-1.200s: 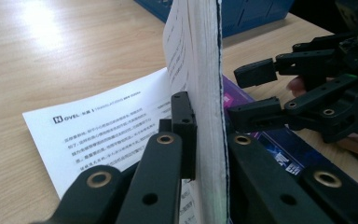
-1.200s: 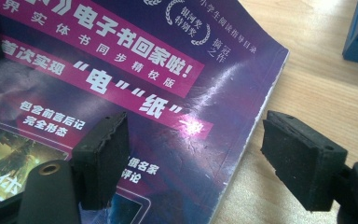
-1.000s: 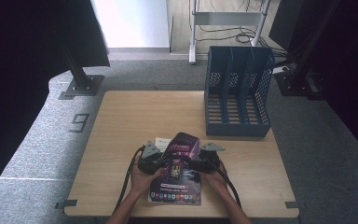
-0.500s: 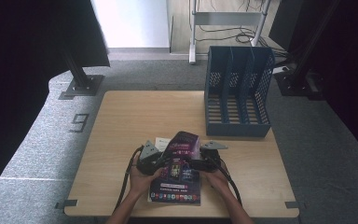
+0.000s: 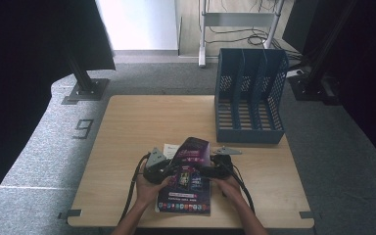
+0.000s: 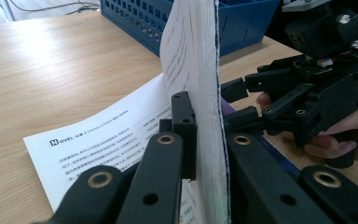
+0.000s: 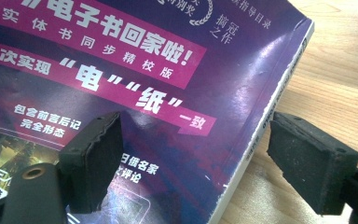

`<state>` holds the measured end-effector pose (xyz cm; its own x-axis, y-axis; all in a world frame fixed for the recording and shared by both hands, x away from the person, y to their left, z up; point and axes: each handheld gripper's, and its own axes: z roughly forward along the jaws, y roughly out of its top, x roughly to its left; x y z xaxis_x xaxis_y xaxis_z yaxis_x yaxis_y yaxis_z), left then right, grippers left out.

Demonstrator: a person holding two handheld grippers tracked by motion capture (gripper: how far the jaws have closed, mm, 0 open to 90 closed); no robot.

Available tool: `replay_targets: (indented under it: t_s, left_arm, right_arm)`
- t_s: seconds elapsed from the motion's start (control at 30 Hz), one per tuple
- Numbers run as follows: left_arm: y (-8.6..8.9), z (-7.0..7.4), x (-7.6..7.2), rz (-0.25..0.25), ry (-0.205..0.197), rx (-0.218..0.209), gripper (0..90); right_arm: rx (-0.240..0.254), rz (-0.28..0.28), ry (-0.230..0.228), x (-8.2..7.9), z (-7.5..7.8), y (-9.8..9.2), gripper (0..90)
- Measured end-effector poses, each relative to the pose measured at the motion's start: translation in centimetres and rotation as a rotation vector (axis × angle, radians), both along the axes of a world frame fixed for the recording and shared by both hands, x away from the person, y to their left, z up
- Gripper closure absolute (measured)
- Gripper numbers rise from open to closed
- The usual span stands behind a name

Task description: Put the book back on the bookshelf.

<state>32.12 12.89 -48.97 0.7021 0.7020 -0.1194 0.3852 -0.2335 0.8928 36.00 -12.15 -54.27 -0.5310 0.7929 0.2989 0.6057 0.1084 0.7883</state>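
A thick paperback with a purple cover point(image 5: 186, 188) lies near the table's front edge. Its front part point(image 5: 192, 149) is lifted and stands upright. My left gripper point(image 5: 164, 169) is shut on that raised sheaf of pages point(image 6: 191, 56), one pad point(image 6: 184, 116) flat against the paper. A printed page point(image 6: 98, 140) lies open below it. My right gripper point(image 5: 208, 171) is at the book's right side, open, and its jaws have just been opening. Its pads point(image 7: 93, 158) stand apart over the purple cover point(image 7: 121, 70) and the book's edge, pressing on nothing. From the left gripper view the right gripper point(image 6: 237, 103) shows open.
A blue file rack point(image 5: 249, 98) with three slots stands upright at the back right of the wooden table point(image 5: 142, 122). Bare tabletop point(image 7: 345, 60) lies beside the book. Beyond the table are grey carpet, a black stand foot point(image 5: 85, 90) and dark curtains.
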Motion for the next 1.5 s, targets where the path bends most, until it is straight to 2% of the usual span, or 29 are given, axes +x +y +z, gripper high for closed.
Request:
replay_targets:
  t_s: [0.17, 0.53, 0.73, 0.9, 1.2, 1.37, 1.5]
  left_arm:
    - [0.0, 0.0, 0.0, -0.003, 0.0, 0.001, 87.2]
    - [0.4, -0.6, 0.6, -0.004, 0.02, -0.006, 87.2]
    - [0.7, -1.3, 1.2, 0.005, 0.051, 0.012, 86.7]
    - [0.9, -2.3, 1.8, 0.023, 0.087, 0.034, 86.5]
    - [1.1, -3.5, 2.5, 0.043, 0.11, 0.046, 86.4]
    - [1.0, -4.0, 2.7, 0.048, 0.123, 0.063, 86.2]
    - [1.1, -4.2, 2.9, 0.053, 0.132, 0.065, 86.1]
  right_arm:
    - [0.018, 0.012, 0.012, 0.0, 0.0, -0.1, 19.0]
    - [0.0, -0.002, 0.016, 0.0, 0.1, -0.2, 24.2]
    - [0.004, -0.007, 0.017, -0.2, 0.3, -0.2, 25.8]
    - [-0.002, 0.008, 0.0, -0.4, 0.7, 0.0, 27.3]
    - [-0.019, 0.016, -0.009, -0.4, 0.9, 0.2, 30.7]
    - [-0.046, 0.017, -0.008, -0.2, 0.6, 0.4, 31.5]
    - [-0.045, 0.015, -0.009, -0.2, 0.6, 0.5, 31.9]
